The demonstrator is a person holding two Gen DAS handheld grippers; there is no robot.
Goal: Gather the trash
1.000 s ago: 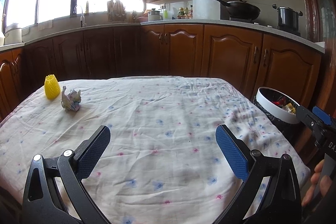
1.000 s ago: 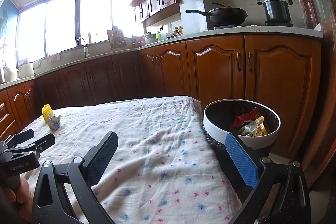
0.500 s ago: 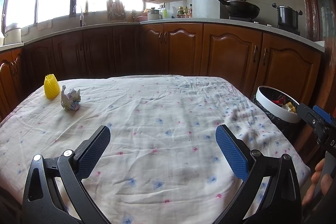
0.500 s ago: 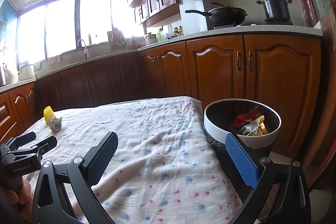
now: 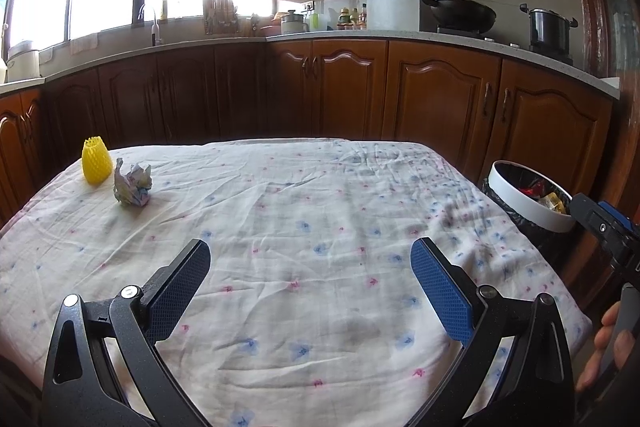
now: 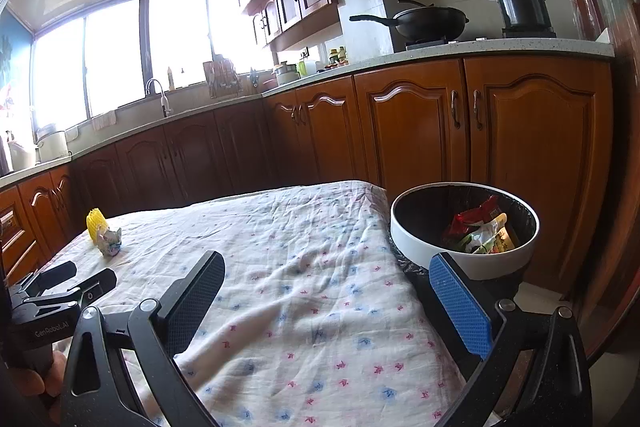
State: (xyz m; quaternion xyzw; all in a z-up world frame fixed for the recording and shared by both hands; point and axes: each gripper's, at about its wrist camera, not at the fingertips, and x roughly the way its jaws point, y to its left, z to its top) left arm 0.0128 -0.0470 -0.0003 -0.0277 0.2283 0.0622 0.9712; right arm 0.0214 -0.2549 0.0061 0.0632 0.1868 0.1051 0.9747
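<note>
A crumpled paper wrapper (image 5: 133, 185) lies at the far left of the cloth-covered table (image 5: 304, 211), right beside a yellow foam net sleeve (image 5: 96, 162). Both also show small in the right wrist view, the wrapper (image 6: 110, 241) and the yellow sleeve (image 6: 97, 224). My left gripper (image 5: 310, 269) hovers open over the table's near middle, well short of them. My right gripper (image 6: 326, 287) is open and empty at the table's right edge, next to a white-rimmed trash bin (image 6: 416, 243) holding several wrappers. The bin (image 5: 520, 203) stands off the table's right side.
Wooden cabinets (image 5: 436, 95) and a counter run behind the table. A wok (image 5: 460, 11) and a pot (image 5: 548, 27) sit on the stove at right. A person's hand (image 5: 608, 347) holds the right tool at the lower right.
Both views have shifted only slightly; the trash, the bin and the open grippers keep almost the same places.
</note>
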